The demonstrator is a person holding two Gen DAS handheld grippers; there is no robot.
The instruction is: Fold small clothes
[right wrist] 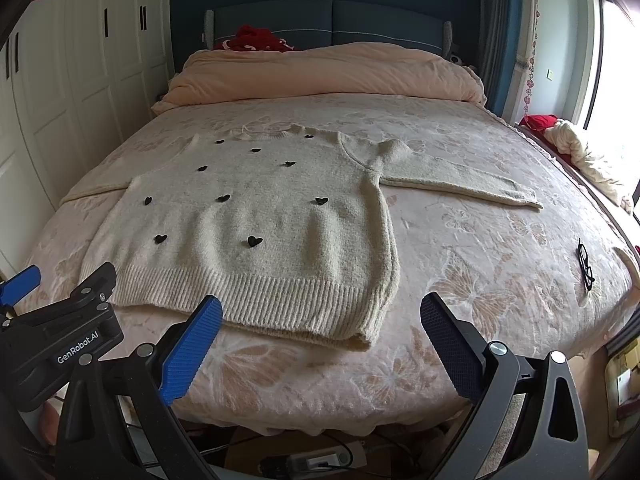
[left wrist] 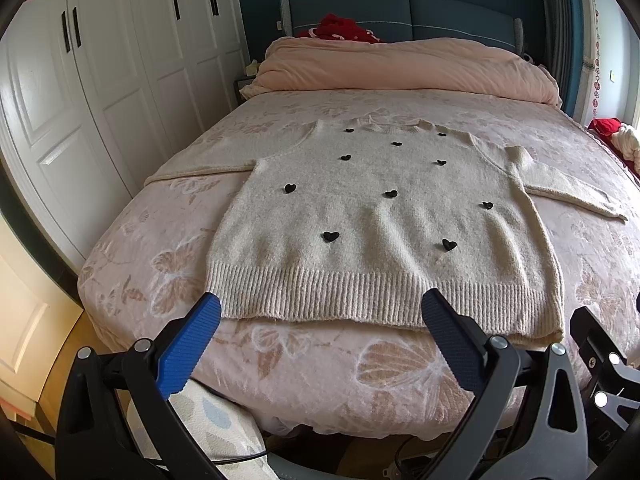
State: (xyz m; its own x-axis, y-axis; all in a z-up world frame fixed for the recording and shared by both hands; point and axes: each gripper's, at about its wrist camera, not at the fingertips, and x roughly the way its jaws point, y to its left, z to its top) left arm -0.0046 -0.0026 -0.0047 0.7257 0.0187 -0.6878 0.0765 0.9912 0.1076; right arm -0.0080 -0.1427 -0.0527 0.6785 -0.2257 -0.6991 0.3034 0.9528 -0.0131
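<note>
Sweater [left wrist: 372,216] flat on bed [left wrist: 304,364] (sleeves at 9 and 3 o'clock). Left gripper [left wrist: 320,312] and right gripper [right wrist: 320,312]: jaws spread, empty.

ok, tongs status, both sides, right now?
Left tongs: open, holding nothing, just short of the sweater hem.
Right tongs: open, holding nothing.

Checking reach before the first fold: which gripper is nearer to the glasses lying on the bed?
Right. The right gripper hovers at the sweater's right hem corner, on the glasses' side; the left gripper sits further left, over the hem's left part.
</note>
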